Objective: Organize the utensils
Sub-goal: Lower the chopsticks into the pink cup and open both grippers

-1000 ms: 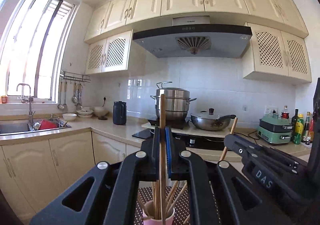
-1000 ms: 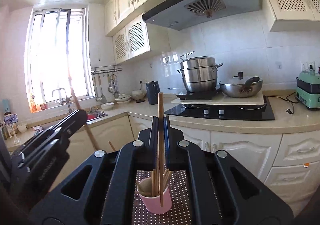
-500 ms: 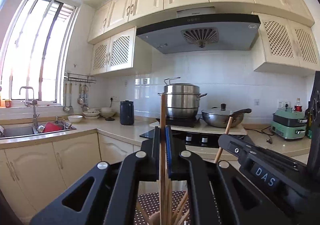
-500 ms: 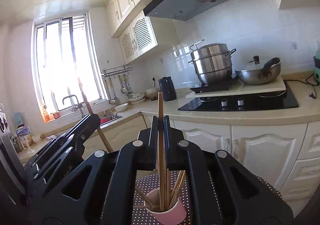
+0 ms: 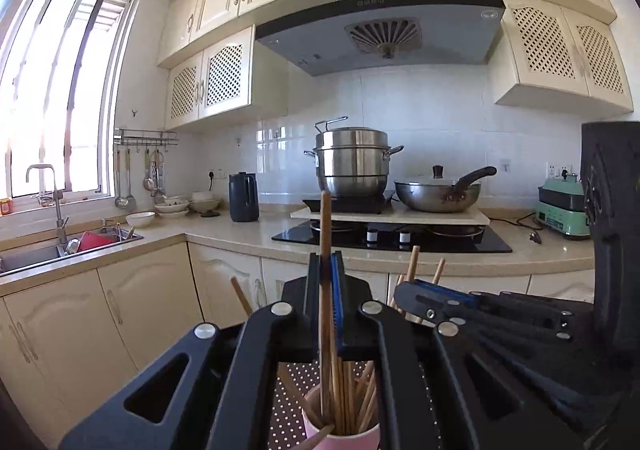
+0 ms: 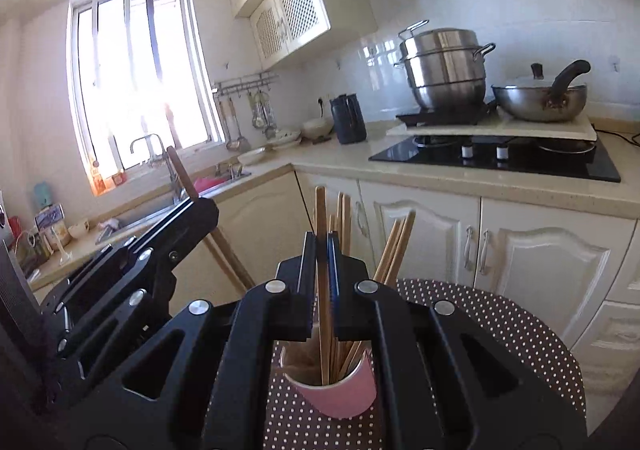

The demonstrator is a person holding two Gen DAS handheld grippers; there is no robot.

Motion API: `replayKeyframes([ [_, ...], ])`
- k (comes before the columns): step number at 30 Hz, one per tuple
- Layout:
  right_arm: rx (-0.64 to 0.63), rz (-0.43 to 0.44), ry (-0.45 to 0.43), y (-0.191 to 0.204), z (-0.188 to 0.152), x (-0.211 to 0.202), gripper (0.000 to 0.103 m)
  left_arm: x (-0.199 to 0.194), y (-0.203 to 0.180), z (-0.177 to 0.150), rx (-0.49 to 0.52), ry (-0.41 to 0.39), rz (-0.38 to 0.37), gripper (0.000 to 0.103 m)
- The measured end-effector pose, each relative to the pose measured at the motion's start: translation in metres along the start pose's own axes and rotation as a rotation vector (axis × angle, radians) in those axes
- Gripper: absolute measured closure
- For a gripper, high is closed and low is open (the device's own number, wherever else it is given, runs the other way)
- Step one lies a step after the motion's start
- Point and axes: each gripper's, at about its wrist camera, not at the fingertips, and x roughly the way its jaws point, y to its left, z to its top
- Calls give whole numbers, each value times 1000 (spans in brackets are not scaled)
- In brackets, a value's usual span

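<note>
- Chopsticks: my left gripper (image 5: 326, 282) is clamped on one chopstick (image 5: 325, 226), held upright. My right gripper (image 6: 322, 262) is clamped on another chopstick (image 6: 320, 210), also upright.
- Cup (image 6: 340, 390): pink, on the dotted mat (image 6: 500, 330), directly below both grippers and already holding a bundle of chopsticks.
- Position: in both wrist views the held stick's lower end runs down to the cup mouth. The right stick looks to be inside the rim. I cannot tell whether either tip has reached the bottom.
- Step in hand, in my judgement: lowering both sticks into the cup.
- Next move calls for: a straight descent, sticks kept vertical so they slide among those in the cup, then opening each jaw and lifting clear.
- Risk: the two grippers sit close together, and the cup is light and could tip if a stick catches the rim.
</note>
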Motion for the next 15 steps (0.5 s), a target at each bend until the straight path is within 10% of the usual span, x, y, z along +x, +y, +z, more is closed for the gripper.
replayKeyframes([
  [7,-34,-40,56,7,-12,-7,95,-1,10,-7,-22,52,4,95],
  [10,-25,-57,63,8,-15,-14,89,-8,13,-7,-28,50,-2,77],
  [15,-21,-113,14,9,-15,-37,46,-26,21,-4,-39,27,2,74],
])
